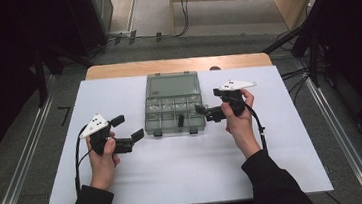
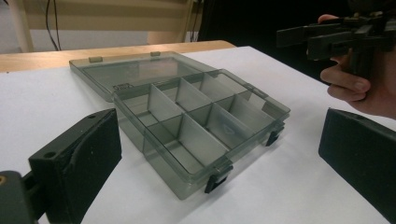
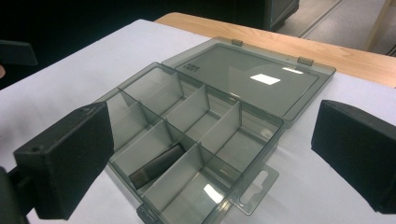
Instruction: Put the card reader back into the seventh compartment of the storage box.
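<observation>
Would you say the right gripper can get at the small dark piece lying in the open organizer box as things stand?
Probably yes. The box lies open with its lid folded flat back, the dark piece sits uncovered in a near compartment, and the right gripper is open just before it. The dividers may crowd the jaws.

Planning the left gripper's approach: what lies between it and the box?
Nothing: in the high view, only bare white table separates the open left gripper from the box.
</observation>
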The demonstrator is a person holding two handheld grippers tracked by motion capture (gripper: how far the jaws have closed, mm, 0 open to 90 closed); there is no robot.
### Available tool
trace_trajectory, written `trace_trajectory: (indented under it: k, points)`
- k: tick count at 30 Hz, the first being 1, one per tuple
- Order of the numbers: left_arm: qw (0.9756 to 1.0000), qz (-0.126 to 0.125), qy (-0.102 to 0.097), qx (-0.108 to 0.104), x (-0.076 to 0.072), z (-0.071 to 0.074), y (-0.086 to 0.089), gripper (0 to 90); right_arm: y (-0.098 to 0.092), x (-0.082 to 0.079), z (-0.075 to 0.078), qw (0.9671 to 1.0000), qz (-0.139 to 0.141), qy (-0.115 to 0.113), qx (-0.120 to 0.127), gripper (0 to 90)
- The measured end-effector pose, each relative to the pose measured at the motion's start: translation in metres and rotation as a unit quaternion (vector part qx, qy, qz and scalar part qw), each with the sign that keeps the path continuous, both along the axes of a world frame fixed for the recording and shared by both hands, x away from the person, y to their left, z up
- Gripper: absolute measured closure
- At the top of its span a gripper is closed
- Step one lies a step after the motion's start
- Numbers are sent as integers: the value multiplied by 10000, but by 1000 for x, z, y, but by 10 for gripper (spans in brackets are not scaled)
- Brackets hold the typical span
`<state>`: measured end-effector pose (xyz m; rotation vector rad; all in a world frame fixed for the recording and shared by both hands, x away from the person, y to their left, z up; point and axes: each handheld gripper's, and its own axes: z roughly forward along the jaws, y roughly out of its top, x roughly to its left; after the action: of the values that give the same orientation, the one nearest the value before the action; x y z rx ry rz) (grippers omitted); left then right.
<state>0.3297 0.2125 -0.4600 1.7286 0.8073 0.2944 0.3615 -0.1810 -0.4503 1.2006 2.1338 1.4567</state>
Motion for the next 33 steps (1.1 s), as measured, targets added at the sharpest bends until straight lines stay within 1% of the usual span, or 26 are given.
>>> trace_trajectory:
  k: [1, 4, 5, 7, 9, 10, 11, 13, 17, 19, 21, 23, 26, 28, 31, 33]
  points:
    - [10000, 9, 9, -13, 2, 0, -1, 0, 0, 1, 0, 10000, 11, 3, 14, 0]
    - [10000, 3, 27, 73, 9, -1, -2, 0, 0, 2, -2, 9999, 93, -2, 59, 0]
    - [10000, 6, 32, 61, 11, -1, -2, 0, 0, 3, -2, 9999, 108, -1, 58, 0]
    - [10000, 6, 65, 46, 15, -1, -3, 0, 1, 5, -3, 9999, 104, -23, 48, 0]
    - [10000, 12, 85, 42, 20, -2, -4, 0, 2, 9, -4, 9999, 56, 28, 90, 0]
    - [10000, 5, 79, 33, 23, -3, -4, 0, 2, 11, -5, 10000, 34, 16, 88, 0]
    - [9999, 45, 116, 28, 25, -4, -4, 0, 3, 13, -6, 9999, 33, 27, 98, 0]
    - [9999, 38, 127, 55, 29, -6, -4, 0, 4, 16, -8, 9999, 38, 60, 85, 0]
    - [9998, 35, 124, 173, 35, -9, -8, 0, 7, 22, -11, 10000, 36, 12, 40, 0]
    - [9998, 24, 113, 159, 37, -9, -9, 0, 8, 26, -12, 10000, 21, 8, 65, 0]
    - [9998, 33, 114, 128, 40, -9, -10, 0, 8, 29, -13, 10000, -25, 41, 87, 0]
    - [9998, 52, 105, 182, 44, -9, -11, 0, 9, 32, -14, 9999, -53, 66, 138, 0]
    - [9997, 8, 117, 212, 50, -7, -14, 0, 9, 34, -16, 9998, -81, 99, 158, 0]
    - [9996, 2, 131, 238, 53, -7, -15, 0, 8, 36, -18, 9997, -127, 160, 162, 0]
    - [9995, -3, 146, 296, 60, -7, -18, 0, 5, 39, -21, 9994, -149, 218, 235, 0]
    - [9995, 9, 158, 281, 64, -6, -19, 0, 3, 40, -22, 9992, -175, 234, 254, 0]
